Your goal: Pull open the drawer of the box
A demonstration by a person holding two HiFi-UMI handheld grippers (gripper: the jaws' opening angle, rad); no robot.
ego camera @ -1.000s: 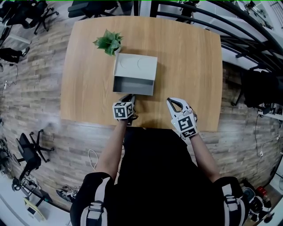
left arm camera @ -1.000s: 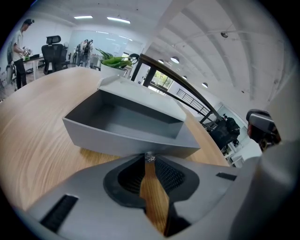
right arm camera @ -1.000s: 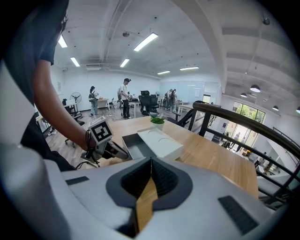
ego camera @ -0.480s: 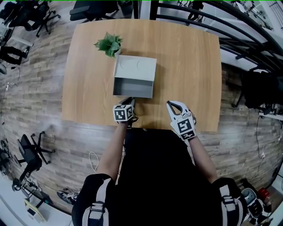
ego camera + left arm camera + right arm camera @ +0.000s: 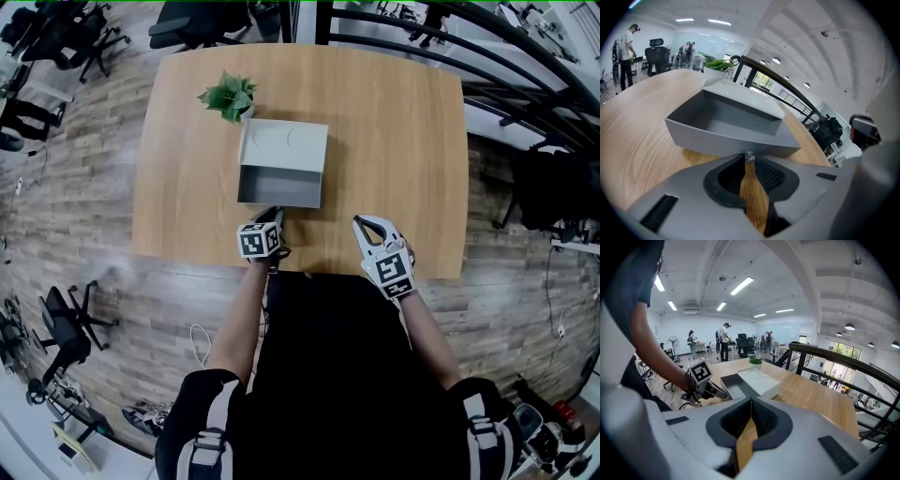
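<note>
A grey box [image 5: 286, 143] stands on the wooden table [image 5: 394, 141], its drawer [image 5: 278, 186] slid out toward me and empty inside. My left gripper [image 5: 276, 216] meets the drawer's front wall. In the left gripper view the left gripper [image 5: 749, 158] is shut on a small metal knob on the drawer [image 5: 726, 119] front. My right gripper [image 5: 359, 223] hovers over the table's near edge, right of the drawer, shut with nothing in it. The right gripper view shows the right gripper [image 5: 751, 402] shut, with the box [image 5: 759, 379] ahead of it.
A small potted plant [image 5: 228, 96] stands just behind the box's far left corner. The table's near edge runs right below both grippers. Office chairs [image 5: 66, 323] stand on the floor to the left, a black railing [image 5: 525, 84] to the right. People stand far off.
Hardly anything differs: the drawer stays out and the left gripper stays at its front. Both grippers sit a touch nearer to me in the picture.
</note>
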